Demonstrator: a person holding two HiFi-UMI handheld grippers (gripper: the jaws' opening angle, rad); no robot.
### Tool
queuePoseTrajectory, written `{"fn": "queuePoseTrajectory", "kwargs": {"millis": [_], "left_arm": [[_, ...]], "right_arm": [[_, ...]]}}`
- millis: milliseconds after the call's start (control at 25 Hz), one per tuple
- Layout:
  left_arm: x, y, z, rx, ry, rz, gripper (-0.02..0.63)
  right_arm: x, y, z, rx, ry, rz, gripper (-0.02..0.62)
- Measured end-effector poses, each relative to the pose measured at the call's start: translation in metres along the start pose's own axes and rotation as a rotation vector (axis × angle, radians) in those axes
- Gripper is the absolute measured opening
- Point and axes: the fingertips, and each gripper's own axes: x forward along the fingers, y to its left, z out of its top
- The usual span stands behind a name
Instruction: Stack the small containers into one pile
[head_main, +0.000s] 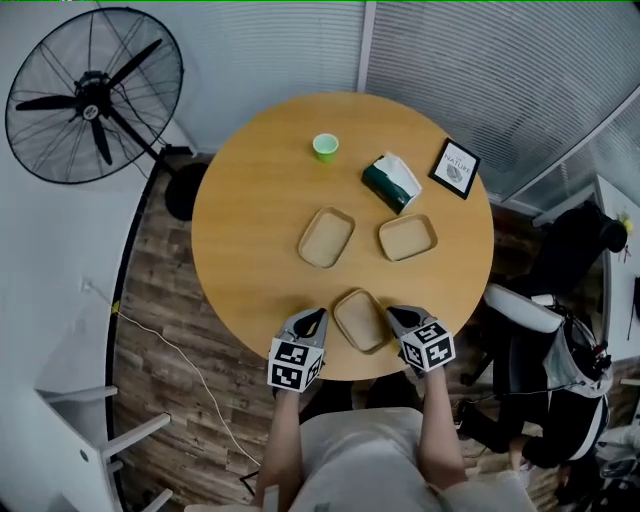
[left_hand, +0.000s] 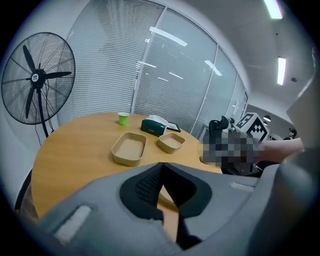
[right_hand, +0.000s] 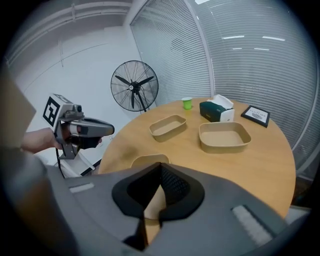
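Three shallow tan containers lie on the round wooden table (head_main: 240, 270). One container (head_main: 325, 237) sits mid-table, a squarer one (head_main: 407, 237) to its right, and a third (head_main: 360, 320) by the near edge. My left gripper (head_main: 316, 316) hangs just left of that near container, my right gripper (head_main: 394, 313) just right of it. In the left gripper view the jaws (left_hand: 160, 165) meet at their tips, empty, with two containers (left_hand: 129, 148) (left_hand: 171, 142) ahead. The right gripper (right_hand: 160, 167) is shut and empty too, over the near container's rim (right_hand: 148, 161).
A green cup (head_main: 325, 147), a tissue box (head_main: 392, 182) and a framed card (head_main: 455, 167) stand at the table's far side. A standing fan (head_main: 95, 97) is off to the left. A chair with a bag (head_main: 560, 330) is at the right.
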Motion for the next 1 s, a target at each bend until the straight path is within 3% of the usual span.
{"fn": "queuePoseTrajectory", "kwargs": {"millis": [480, 560, 1000], "left_arm": [[0.020, -0.004, 0.000, 0.031, 0.019, -0.040, 0.006], [0.024, -0.005, -0.002, 0.037, 0.021, -0.040, 0.006], [0.041, -0.007, -0.023, 0.007, 0.065, -0.025, 0.006]], "right_arm": [[0.016, -0.007, -0.020, 0.009, 0.041, -0.038, 0.002], [0.021, -0.009, -0.020, 0.025, 0.038, -0.028, 0.057], [0.052, -0.022, -0.042, -0.031, 0.154, 0.000, 0.075]]}}
